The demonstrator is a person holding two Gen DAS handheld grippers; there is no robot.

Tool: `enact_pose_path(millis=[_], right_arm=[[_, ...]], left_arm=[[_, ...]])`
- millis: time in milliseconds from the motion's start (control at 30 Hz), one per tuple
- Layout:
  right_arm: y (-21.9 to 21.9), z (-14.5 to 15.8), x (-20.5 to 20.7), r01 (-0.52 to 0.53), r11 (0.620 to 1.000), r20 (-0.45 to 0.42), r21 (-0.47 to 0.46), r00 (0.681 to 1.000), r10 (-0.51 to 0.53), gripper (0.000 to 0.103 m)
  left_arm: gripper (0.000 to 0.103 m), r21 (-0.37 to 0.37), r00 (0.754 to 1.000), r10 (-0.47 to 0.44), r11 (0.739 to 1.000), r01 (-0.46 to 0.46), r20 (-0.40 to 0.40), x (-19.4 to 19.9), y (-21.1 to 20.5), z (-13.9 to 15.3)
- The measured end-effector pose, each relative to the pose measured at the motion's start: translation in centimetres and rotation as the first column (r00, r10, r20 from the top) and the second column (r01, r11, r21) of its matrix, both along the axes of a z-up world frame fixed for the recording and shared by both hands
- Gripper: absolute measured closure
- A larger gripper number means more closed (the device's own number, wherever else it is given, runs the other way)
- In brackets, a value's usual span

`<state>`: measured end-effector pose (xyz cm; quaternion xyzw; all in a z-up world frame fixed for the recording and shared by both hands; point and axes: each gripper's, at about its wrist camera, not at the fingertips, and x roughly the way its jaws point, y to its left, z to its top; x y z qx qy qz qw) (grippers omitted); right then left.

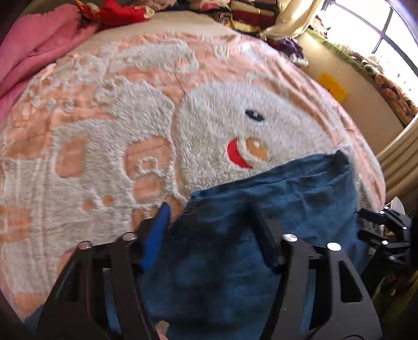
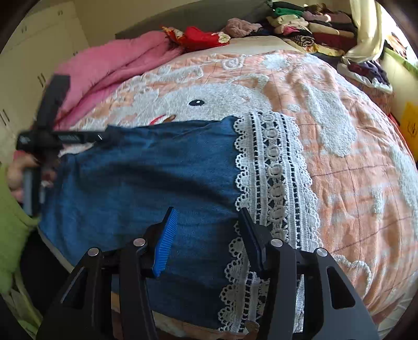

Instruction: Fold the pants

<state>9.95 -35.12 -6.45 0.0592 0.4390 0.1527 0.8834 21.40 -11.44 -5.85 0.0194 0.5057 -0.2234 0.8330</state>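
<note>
Blue pants (image 2: 146,183) with a white lace hem (image 2: 274,177) lie folded on a peach blanket with a white cartoon face (image 2: 352,183), near the bed's front edge. My right gripper (image 2: 209,217) is open above the pants, close to the lace hem, holding nothing. My left gripper (image 1: 209,211) is open over the pants' other end (image 1: 261,209), its jaws apart above the cloth and empty. The left gripper also shows blurred at the left of the right wrist view (image 2: 49,136). The right gripper shows at the right edge of the left wrist view (image 1: 386,230).
A pink quilt (image 2: 112,65) lies at the bed's back left. Piles of folded clothes (image 2: 308,23) sit at the head of the bed. A window (image 1: 378,34) and a yellow object (image 1: 333,86) are on the right. A green cushion (image 2: 10,235) is at the left.
</note>
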Motion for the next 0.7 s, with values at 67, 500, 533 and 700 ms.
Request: enact_pose_path(millis=[67,500,533,700], right_arm=[[0.0,-0.1,0.0,0.002,1.0,-0.005,0.004,1.0,-0.002,0.055],[-0.8,0.8,0.5,0.009,0.999,0.005,0.035,1.0,-0.009,0.054],[-1.6,1.9,0.7,0.029,0.999,0.047,0.027,0.998,-0.031,0.054],[-6.2,3.8,4.6,0.118,0.991,0.071,0.056,0.99,-0.122,0.054]], left_arm=[[0.098,-0.017,1.0,-0.01,1.0,0.011,0.014,-0.3,-0.4,0.0],[0.101,-0.078,0.996,0.078,0.994,-0.074,0.05,0.8,1.2,-0.6],[0.101,-0.08,0.996,0.075,0.994,-0.071,0.054,0.7,1.2,-0.5],[0.1,-0.131,0.995,0.071,0.989,-0.063,0.063,-0.2,1.7,0.6]])
